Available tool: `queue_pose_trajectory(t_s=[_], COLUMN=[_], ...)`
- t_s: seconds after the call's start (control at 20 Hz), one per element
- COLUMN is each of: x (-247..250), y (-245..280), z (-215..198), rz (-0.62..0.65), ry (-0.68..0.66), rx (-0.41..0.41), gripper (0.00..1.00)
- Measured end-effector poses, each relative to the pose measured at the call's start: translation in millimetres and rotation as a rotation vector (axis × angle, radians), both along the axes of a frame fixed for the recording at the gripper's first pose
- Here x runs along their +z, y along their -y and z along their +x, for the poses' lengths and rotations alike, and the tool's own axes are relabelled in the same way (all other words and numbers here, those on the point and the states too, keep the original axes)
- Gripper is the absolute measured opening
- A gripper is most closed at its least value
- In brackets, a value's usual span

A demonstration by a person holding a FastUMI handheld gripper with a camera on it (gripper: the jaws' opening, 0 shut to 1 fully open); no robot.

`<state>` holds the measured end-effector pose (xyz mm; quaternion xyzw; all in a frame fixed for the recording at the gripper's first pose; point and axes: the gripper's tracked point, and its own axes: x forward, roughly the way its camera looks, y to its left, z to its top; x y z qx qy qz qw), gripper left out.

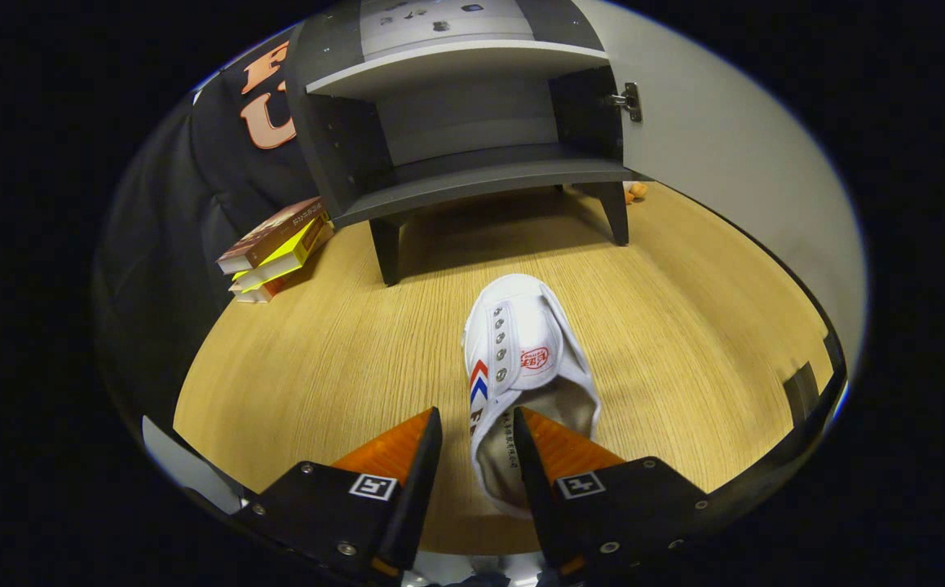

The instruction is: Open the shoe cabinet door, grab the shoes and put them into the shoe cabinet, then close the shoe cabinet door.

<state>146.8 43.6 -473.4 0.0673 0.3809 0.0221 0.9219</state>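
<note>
A white canvas shoe [525,346] with a red and blue chevron on its side lies on the wooden floor [317,367], toe pointing toward the cabinet. My gripper [478,417] straddles the shoe's left wall near the heel. One finger sits inside the shoe's opening and the other outside, with a sliver of floor showing between that finger and the shoe. The fingers stand open. Beyond the shoe stands the dark grey shoe cabinet [472,175] on legs. Its white door [725,155] is swung open to the right, and the shelves inside are bare.
A stack of books [280,244] lies on the floor left of the cabinet, against the black cloth wall. A small orange toy [637,191] sits by the cabinet's right leg, under the open door. Bare floor stretches between the shoe and the cabinet.
</note>
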Motion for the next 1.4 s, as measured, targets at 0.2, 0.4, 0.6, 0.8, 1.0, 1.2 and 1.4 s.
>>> queue_pose_trajectory(t_s=[0.2, 0.4, 0.6, 0.8, 1.0, 1.2, 1.4], x=[-7.2, -5.3, 2.9, 39.2, 71.5, 134.0, 223.5], y=[1.4, 1.3, 3.3, 3.8, 5.2, 11.6, 19.3], z=[2.0, 1.7, 2.0, 10.3, 18.4, 27.4, 41.6], rz=[0.004, -0.023, -0.038, -0.058, -0.050, -0.063, -0.070], ry=[-0.024, -0.023, -0.022, 0.050, 0.085, 0.188, 0.326], rx=[-0.010, 0.004, 0.004, 0.033, 0.032, 0.015, 0.003], gripper=[0.29, 0.04, 0.00, 0.00, 0.00, 0.00, 0.00])
